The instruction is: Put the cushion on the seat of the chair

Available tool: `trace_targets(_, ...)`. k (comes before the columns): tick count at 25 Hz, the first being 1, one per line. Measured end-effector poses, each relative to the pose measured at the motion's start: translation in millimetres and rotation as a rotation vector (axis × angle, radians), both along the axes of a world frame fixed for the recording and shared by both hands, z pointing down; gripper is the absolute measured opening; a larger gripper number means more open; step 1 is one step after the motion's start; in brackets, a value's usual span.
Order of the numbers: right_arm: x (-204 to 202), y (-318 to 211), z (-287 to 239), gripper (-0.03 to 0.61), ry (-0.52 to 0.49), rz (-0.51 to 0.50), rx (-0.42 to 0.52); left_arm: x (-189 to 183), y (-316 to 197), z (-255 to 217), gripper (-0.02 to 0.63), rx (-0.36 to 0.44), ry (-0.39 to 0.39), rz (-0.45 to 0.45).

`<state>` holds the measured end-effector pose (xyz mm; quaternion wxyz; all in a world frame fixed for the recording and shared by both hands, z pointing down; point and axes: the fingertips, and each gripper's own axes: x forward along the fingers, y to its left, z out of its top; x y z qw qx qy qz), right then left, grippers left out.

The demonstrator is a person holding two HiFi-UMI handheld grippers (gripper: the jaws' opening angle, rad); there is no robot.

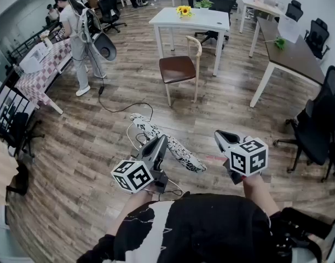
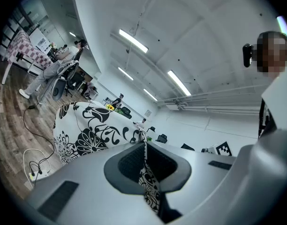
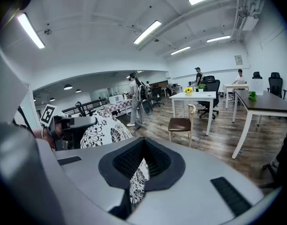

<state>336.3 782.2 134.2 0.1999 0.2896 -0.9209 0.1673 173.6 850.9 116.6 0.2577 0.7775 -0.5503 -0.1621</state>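
**Floral cushion (image 1: 178,151) held up over the floor**

The cushion is white, printed with bold black flowers and curling leaves, and looks thin, showing as a long narrow strip in the head view. The left gripper (image 2: 144,149) has its jaws closed on the cushion's edge. The right gripper (image 3: 140,165) likewise pinches a fold of the printed fabric. The cushion hangs between them above the wooden floor (image 1: 91,147), well apart from the brown-seated chair (image 1: 178,69) at the white table's (image 1: 211,21) near edge.

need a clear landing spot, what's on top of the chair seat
Nothing: the brown chair seat is bare. The cushion is clamped by the left gripper and right gripper, well short of it. Only the floor under the seat is covered.
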Motion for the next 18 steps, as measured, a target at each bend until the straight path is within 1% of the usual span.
trace_targets(11,-14.6,16.8,-0.4,0.015,0.000,0.012,0.000,-10.4,12.7,-0.6,0.018,0.000,0.011,0.031)
trace_targets(18,-29.0,28.5,-5.4,0.015,-0.024,0.056,0.024,-28.7,21.7,-8.6,0.018,0.034,-0.001,0.063)
